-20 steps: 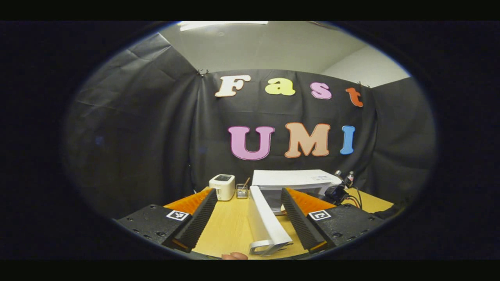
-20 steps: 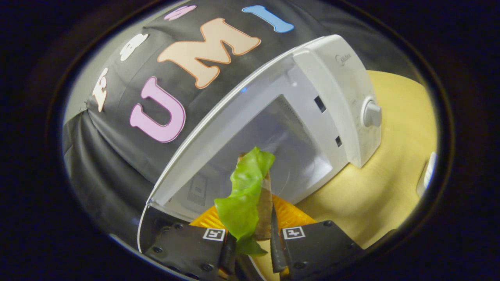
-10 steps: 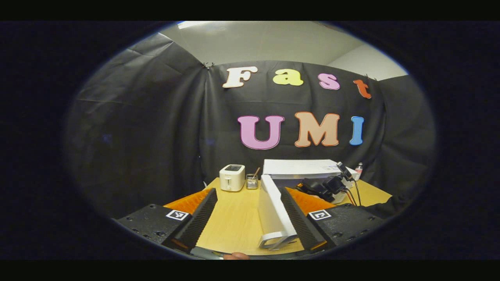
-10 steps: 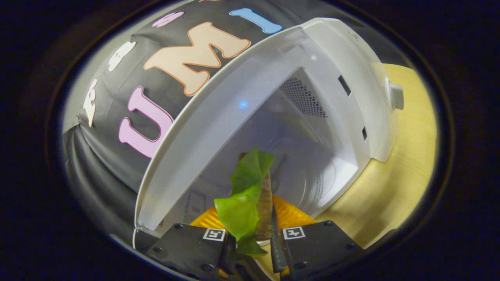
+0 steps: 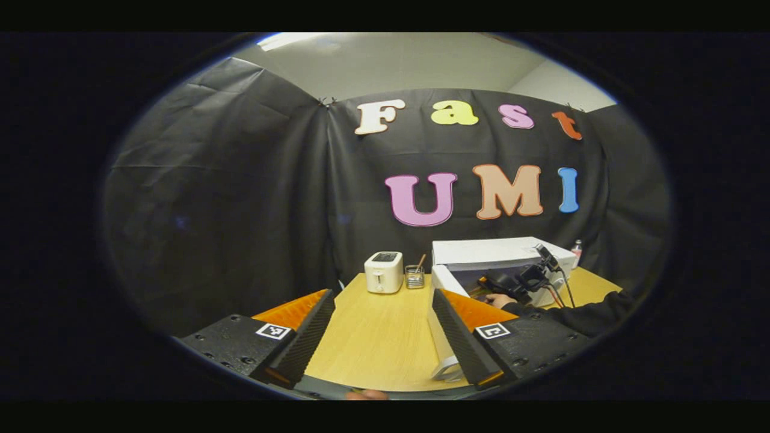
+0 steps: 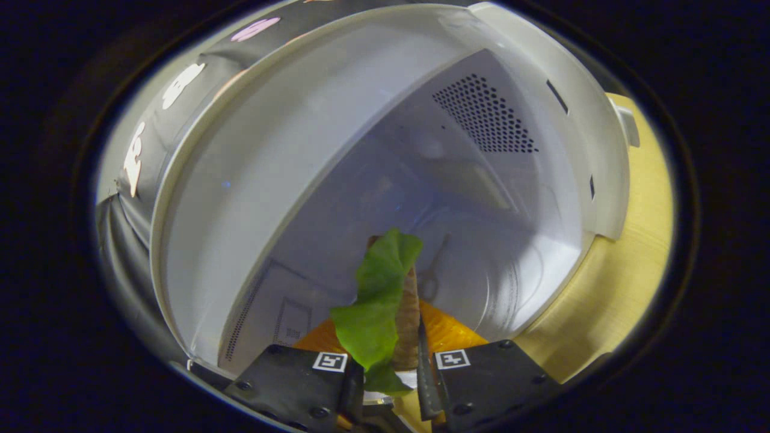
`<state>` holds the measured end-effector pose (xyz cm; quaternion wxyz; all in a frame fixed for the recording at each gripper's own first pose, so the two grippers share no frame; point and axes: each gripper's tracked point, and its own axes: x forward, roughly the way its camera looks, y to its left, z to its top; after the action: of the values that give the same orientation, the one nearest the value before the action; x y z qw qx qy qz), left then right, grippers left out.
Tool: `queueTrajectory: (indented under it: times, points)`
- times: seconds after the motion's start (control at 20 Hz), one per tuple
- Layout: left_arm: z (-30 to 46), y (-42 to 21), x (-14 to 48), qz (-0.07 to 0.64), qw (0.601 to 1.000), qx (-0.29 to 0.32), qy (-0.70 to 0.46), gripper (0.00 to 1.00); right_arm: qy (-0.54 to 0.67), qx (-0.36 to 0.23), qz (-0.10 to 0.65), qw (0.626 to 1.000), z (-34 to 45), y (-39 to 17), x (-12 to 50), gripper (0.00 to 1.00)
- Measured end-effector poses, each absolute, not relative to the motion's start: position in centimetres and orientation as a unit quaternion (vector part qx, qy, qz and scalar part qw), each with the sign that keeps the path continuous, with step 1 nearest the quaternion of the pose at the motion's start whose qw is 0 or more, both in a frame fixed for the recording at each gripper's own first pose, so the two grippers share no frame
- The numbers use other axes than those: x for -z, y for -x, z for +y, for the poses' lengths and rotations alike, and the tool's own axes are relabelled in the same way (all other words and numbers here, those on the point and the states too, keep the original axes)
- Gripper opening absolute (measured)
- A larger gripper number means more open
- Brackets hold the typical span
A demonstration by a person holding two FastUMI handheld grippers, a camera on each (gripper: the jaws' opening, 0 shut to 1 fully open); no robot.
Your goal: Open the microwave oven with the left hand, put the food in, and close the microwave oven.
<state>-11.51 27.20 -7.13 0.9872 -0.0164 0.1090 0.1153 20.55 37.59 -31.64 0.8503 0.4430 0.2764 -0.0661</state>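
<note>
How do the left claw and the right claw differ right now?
The left claw stands open with nothing between its fingers; the right claw is shut on the food, a green leaf against a brown slice. The left claw is back over the wooden table, beside the open microwave door; the right claw reaches into the microwave cavity. Both carry square markers.
</note>
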Motion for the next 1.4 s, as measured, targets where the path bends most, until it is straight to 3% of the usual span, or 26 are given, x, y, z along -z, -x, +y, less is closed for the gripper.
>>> queueTrajectory:
  times: [0.05, 0.1, 0.15, 0.2, 0.25, 0.5, 0.6, 0.9, 0.95, 1.3, 1.35, 1.4]
  points:
    - [27.1, 11.2, 7.0, 0.107, 0.988, -0.113, 0.014, 0.95, -0.442, 0.066, 0.274, 0.852, 37.5, -20.8, 31.7, 0.31]
    - [26.8, 11.0, 6.9, 0.105, 0.988, -0.111, 0.014, 0.93, -0.442, 0.067, 0.273, 0.852, 37.6, -20.9, 31.7, 0.38]
    - [26.8, 10.9, 6.9, 0.105, 0.988, -0.110, 0.014, 0.93, -0.442, 0.067, 0.273, 0.852, 37.6, -21.1, 31.8, 0.31]
    - [26.8, 10.8, 6.9, 0.106, 0.988, -0.110, 0.015, 0.95, -0.442, 0.071, 0.273, 0.852, 37.5, -21.4, 31.9, 0.39]
    - [26.5, 10.7, 7.0, 0.107, 0.988, -0.109, 0.016, 0.94, -0.441, 0.072, 0.273, 0.852, 37.5, -21.6, 32.1, 0.31]
    - [26.9, 10.3, 6.7, 0.101, 0.988, -0.115, 0.015, 0.94, -0.389, 0.087, 0.297, 0.868, 37.2, -21.5, 33.5, 0.82]
    - [26.9, 10.3, 6.7, 0.098, 0.988, -0.116, 0.018, 0.94, -0.355, 0.083, 0.302, 0.881, 36.9, -21.4, 33.6, 0.87]
    - [26.5, 10.9, 6.8, 0.099, 0.988, -0.113, 0.023, 0.93, -0.266, 0.074, 0.319, 0.907, 35.9, -20.9, 33.4, 0.90]
    - [26.6, 11.0, 6.7, 0.098, 0.988, -0.115, 0.025, 0.94, -0.260, 0.070, 0.312, 0.911, 35.7, -21.0, 33.0, 1.00]
    - [26.4, 11.8, 6.6, 0.094, 0.989, -0.115, 0.025, 0.93, -0.241, 0.061, 0.265, 0.931, 33.8, -21.1, 29.8, 1.00]
    - [26.2, 11.8, 6.6, 0.095, 0.989, -0.112, 0.025, 0.93, -0.235, 0.056, 0.265, 0.934, 33.7, -20.9, 29.7, 0.96]
    - [26.0, 12.0, 6.6, 0.093, 0.989, -0.109, 0.026, 0.93, -0.228, 0.050, 0.263, 0.936, 33.6, -20.5, 29.5, 1.00]
